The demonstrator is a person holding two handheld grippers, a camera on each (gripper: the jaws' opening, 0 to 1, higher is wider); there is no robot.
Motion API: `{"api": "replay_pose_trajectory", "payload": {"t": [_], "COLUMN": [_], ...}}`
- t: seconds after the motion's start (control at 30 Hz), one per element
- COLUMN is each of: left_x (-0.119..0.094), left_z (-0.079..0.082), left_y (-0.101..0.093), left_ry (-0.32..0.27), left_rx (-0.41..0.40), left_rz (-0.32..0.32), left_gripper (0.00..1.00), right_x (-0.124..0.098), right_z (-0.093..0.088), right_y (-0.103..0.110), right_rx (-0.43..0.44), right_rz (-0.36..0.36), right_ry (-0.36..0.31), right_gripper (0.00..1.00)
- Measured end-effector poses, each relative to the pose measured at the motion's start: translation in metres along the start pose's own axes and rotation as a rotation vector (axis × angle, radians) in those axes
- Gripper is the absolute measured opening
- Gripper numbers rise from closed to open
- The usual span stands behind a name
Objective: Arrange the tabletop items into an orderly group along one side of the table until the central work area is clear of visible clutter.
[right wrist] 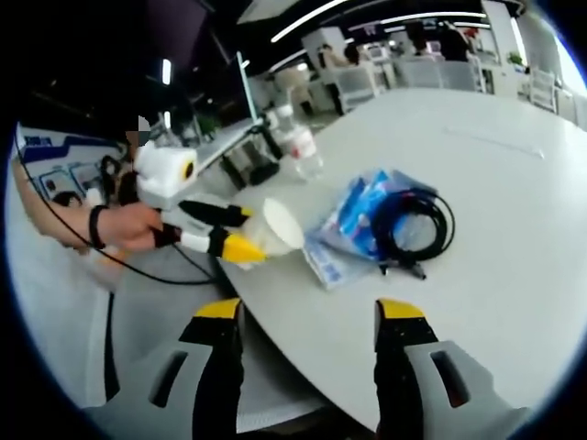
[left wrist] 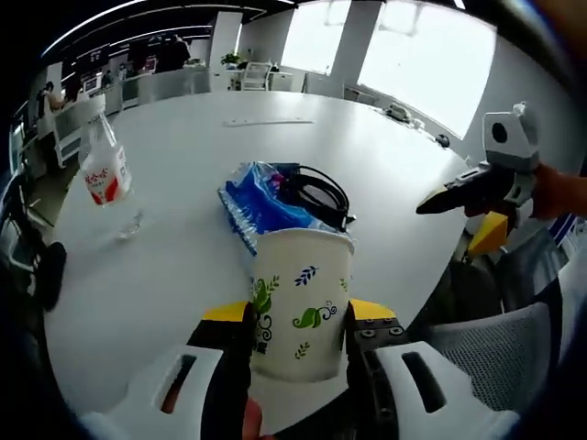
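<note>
The left claw (left wrist: 298, 335) grips a paper cup (left wrist: 302, 302) upright between its jaws, at the near edge of the white surface (left wrist: 183, 266). Just beyond the cup lies a blue packet (left wrist: 257, 203) with a coiled black cable (left wrist: 321, 192) resting on it, its long side running away from the claw, and farther left stands a water bottle (left wrist: 103, 165). The right claw (right wrist: 307, 316) hovers wide and empty, with the packet ahead and slightly right, so it seems the nearer one for that pickup.
</note>
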State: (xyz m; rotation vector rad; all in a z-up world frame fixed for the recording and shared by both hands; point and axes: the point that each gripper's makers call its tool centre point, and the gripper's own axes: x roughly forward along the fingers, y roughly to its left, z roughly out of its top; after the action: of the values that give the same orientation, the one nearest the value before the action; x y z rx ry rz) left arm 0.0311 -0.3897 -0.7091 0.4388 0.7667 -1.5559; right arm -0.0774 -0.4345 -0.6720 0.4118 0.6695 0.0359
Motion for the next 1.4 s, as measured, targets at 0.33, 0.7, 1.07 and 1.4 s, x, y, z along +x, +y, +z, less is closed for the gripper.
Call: {"api": "replay_pose_trajectory", "payload": {"t": [0.33, 0.7, 1.07, 1.4], "left_x": [0.006, 0.010, 0.013, 0.014], "left_z": [-0.002, -0.006, -0.007, 0.001], "left_y": [-0.021, -0.055, -0.083, -0.098], "left_ry": [0.024, 0.045, 0.074, 0.064], "left_rx": [0.074, 0.184, 0.353, 0.463], "left_rz": [-0.038, -0.091, -0.141, -0.172], "left_gripper": [0.39, 0.39, 0.39, 0.39], "right_x": [0.004, 0.012, 0.018, 0.021], "right_z": [0.001, 0.002, 0.000, 0.000], "right_y": [0.008, 0.022, 0.039, 0.047], "right_rx": [-0.004, 0.020, 0.032, 0.082], "right_rz": [0.030, 0.075, 0.130, 0.177], "right_ry": [0.000, -0.019, -0.016, -0.030], "right_gripper": [0.54, 0.48, 0.41, 0.31]}}
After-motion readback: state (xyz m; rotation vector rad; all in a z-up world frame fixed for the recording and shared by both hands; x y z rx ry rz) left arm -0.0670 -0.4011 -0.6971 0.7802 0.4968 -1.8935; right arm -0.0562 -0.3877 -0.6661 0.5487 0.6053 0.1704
